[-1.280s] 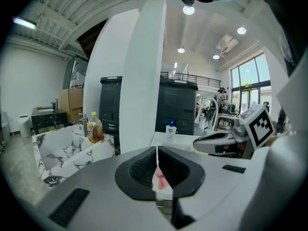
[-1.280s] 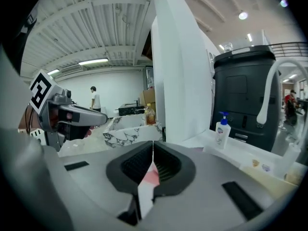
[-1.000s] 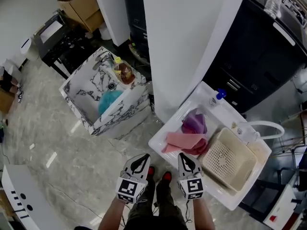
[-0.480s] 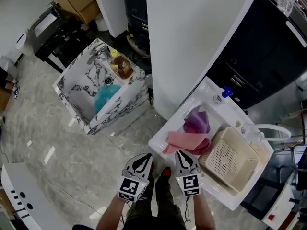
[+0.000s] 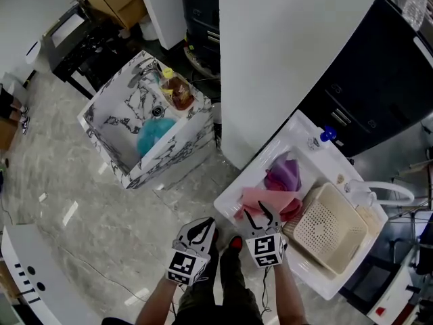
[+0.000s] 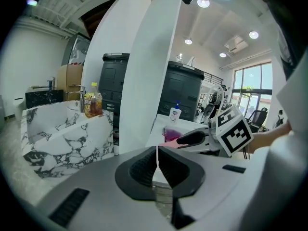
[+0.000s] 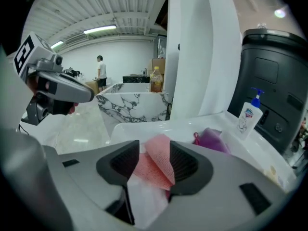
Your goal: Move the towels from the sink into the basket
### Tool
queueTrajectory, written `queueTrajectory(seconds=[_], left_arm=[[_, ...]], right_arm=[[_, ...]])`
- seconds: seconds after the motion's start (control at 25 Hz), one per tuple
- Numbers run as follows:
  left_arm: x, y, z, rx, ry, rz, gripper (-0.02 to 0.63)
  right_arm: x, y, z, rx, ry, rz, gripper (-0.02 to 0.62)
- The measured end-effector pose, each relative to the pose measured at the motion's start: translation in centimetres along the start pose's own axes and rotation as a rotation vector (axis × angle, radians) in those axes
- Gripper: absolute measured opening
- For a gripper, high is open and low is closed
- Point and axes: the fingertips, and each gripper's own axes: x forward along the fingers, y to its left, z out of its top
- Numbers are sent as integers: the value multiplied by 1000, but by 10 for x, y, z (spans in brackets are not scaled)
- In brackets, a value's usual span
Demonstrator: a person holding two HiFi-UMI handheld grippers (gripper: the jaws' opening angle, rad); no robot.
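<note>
The jaws of our right gripper point(image 5: 259, 217) have just been opening and straddle the pink cloth towel point(image 5: 265, 196) at the near edge of the white sink point(image 5: 226, 200), ready to grasp it for the cream perforated basket point(image 5: 329, 230). The jaws of our left gripper point(image 5: 198, 229) rest closed and empty.

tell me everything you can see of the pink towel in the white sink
The pink towel is a thin cloth with a waffle-like weave, crumpled, lying at the near end of the white sink. The purple towel lies just beyond it and the cream basket sits beside it. A raised fold of it stands between the jaws of the right gripper, which have just been opening and stand apart, not clamping it.
</note>
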Motion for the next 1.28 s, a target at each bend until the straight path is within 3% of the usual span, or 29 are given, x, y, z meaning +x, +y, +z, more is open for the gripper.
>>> queueTrajectory(seconds=[0.52,0.6,0.8,1.28], left_arm=[[4,14,-7,-22,14,7,17],[5,14,-8,-30,15,0,17],[5,16,-7,-37,11,-6,17],[-3,21,10,18,-9,-3,17]], right_arm=[[27,-3,-22,-57,127,-65,187],[28,-6,-24,-60,128,-81,127],[26,-12,-23,-47,120,-127,49],[0,-21,4,30,36,-175,35]])
